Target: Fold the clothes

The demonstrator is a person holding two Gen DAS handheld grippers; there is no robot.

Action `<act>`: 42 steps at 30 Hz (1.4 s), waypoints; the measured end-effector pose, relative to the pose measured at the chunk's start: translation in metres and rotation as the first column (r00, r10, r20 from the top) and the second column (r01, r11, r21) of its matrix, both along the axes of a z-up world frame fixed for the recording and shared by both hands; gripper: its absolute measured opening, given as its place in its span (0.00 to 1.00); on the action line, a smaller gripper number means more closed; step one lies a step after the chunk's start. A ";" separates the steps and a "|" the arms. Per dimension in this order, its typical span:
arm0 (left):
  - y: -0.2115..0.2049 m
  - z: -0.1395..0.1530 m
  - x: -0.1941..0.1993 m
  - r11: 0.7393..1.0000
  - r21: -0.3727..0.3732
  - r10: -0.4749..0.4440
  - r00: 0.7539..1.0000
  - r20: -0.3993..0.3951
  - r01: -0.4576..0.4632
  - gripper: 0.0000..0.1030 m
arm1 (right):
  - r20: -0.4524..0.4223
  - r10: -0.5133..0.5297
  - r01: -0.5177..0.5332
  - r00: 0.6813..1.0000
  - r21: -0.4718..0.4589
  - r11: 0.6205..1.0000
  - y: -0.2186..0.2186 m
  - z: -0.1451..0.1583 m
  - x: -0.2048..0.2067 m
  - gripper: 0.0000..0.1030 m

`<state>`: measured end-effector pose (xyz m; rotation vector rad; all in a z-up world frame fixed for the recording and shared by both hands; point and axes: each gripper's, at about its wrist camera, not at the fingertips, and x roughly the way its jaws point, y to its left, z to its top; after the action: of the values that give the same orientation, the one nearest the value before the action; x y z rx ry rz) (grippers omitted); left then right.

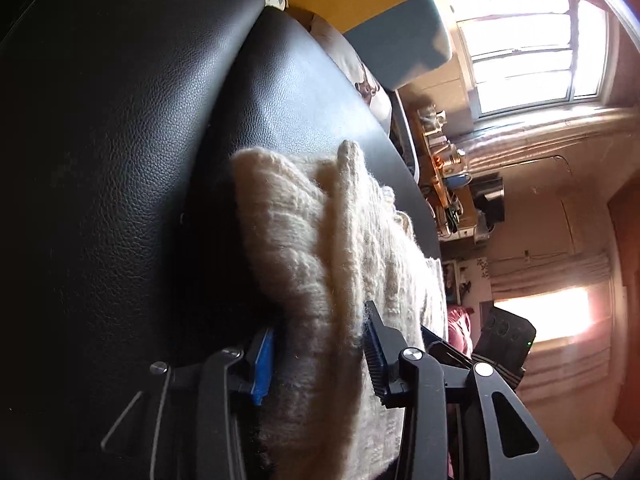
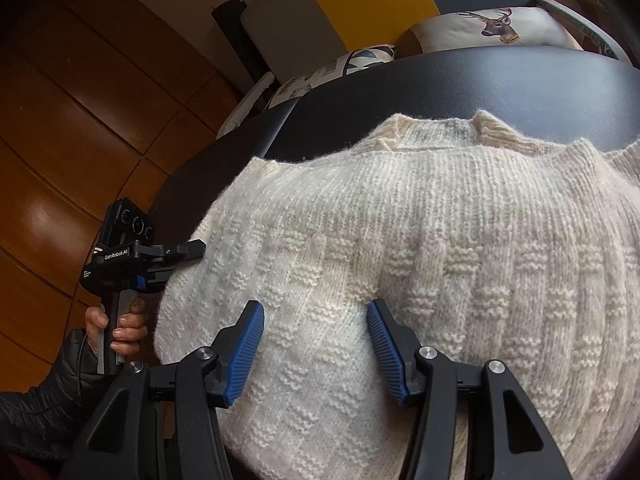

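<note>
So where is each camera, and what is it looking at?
Left wrist: on the left gripper, turned sideways at the sweater's edge, which lies between its jaws on the black leather surface; a window is behind.
Right wrist: on the right gripper, looking down across the sweater, jaws open; the hand holding the left gripper shows.
Shared: sweater, leather surface.

A black leather surface (image 2: pixel 460 80) fills the foreground, with a deer-print cushion (image 2: pixel 492 28) and a yellow panel (image 2: pixel 360 4) behind it. Wooden cabinet doors (image 2: pixel 80 120) line one side of the room. Daylight pours through a barred window (image 1: pixel 528 60) beside pale curtains (image 1: pixel 552 136), above a cluttered shelf (image 1: pixel 444 168).
</note>
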<state>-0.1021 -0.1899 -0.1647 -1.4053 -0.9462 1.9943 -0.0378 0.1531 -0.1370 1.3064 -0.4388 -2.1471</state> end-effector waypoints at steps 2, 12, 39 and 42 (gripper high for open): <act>0.005 0.001 0.000 1.000 -0.024 0.010 1.000 -0.004 -0.010 0.23 | -0.005 0.013 -0.013 1.000 0.017 1.000 0.002 0.008 -0.001 0.53; 0.003 -0.003 -0.014 0.998 -0.030 0.051 0.997 0.064 -0.050 0.18 | -0.059 -0.012 0.021 0.998 0.155 0.988 0.144 0.066 -0.011 0.53; -0.011 0.008 -0.024 0.987 -0.033 0.159 0.983 0.094 -0.157 0.17 | 0.101 0.122 -0.155 0.987 0.481 0.863 0.153 0.021 -0.002 0.56; -0.014 0.007 -0.017 0.985 -0.010 0.172 0.981 0.089 -0.172 0.17 | 0.122 0.131 -0.174 0.984 0.477 0.862 0.154 0.008 -0.005 0.62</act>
<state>-0.1192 -0.2037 -0.1572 -1.4691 -1.1401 2.0706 -0.0427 0.3070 -0.1285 1.6443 0.1937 -2.1455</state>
